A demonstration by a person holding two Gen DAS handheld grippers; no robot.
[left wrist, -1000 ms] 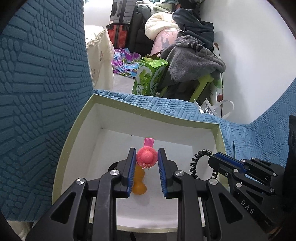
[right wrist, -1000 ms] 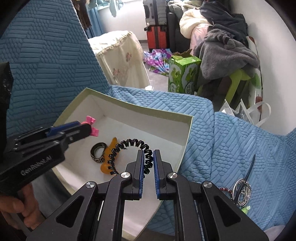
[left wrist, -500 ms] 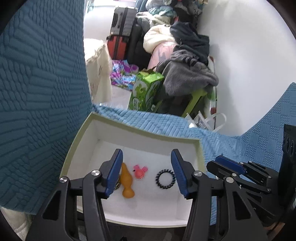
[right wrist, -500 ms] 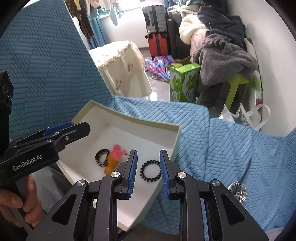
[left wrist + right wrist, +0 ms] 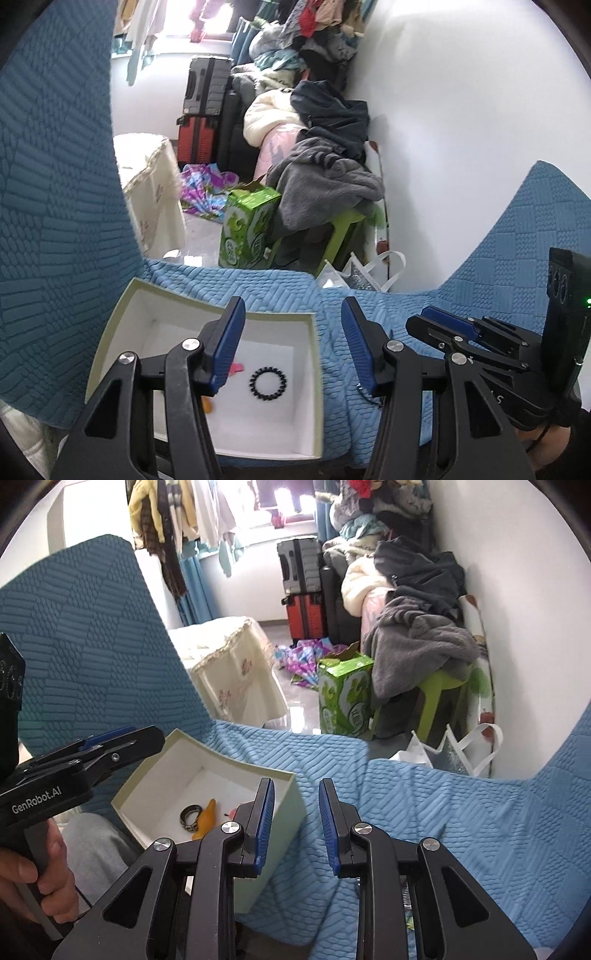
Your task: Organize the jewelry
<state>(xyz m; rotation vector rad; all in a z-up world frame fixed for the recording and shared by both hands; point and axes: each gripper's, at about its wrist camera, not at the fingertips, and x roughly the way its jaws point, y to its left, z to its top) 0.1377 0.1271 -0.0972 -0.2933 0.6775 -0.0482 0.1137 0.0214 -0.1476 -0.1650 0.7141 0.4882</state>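
Both grippers above box rim (image 5: 207,304)

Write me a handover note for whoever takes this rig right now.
Left tool: open, empty, above the white open cardboard box.
Right tool: open, empty, beside that box.
In the box: black spiral hair tie, small pink clip, orange plastic piece, dark patterned ring.
Done: those four are boxed.
Left: more jewelry may lie low on the blue textured cover, behind the right tool; check there.
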